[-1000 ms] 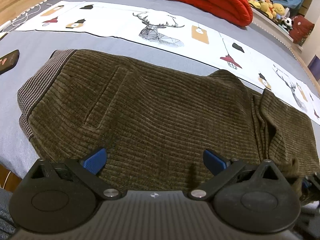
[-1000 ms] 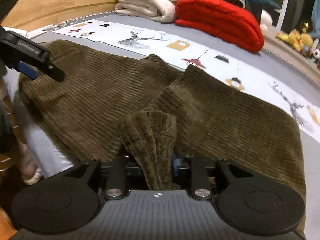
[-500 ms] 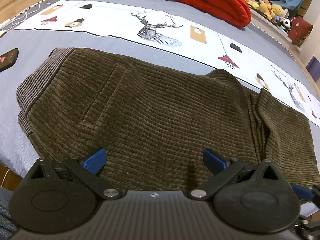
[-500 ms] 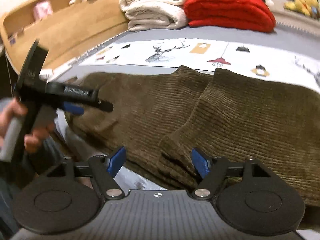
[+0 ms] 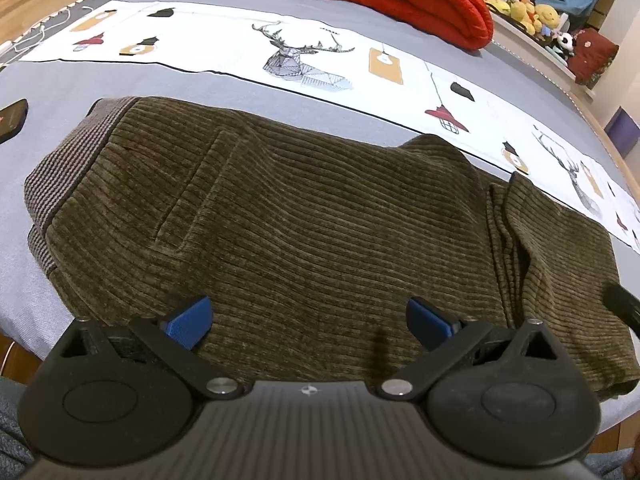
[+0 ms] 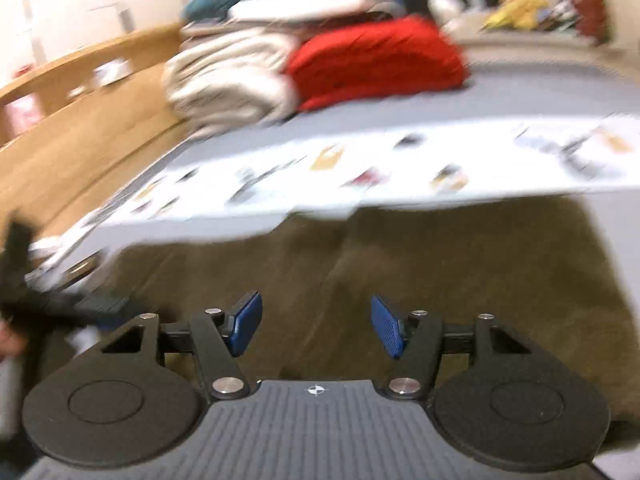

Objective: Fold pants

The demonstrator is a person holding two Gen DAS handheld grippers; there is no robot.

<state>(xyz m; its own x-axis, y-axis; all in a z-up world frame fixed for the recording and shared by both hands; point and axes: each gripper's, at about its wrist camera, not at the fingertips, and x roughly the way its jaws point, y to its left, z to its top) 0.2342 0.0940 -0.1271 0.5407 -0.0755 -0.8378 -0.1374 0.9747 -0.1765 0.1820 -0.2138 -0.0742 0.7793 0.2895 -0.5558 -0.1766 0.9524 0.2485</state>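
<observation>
Looks roughly halfway done, going by how the pants lie: brown corduroy, already doubled over, legs folded back up top, spread flat on the bed right ahead of and below both grippers. Left gripper hovering over the near edge, jaws wide apart, gripping nothing. Right gripper blurry, jaws closing a bit with only air between the pads, cloth underneath. Probably one more fold plus some smoothing left, just a guess.
</observation>
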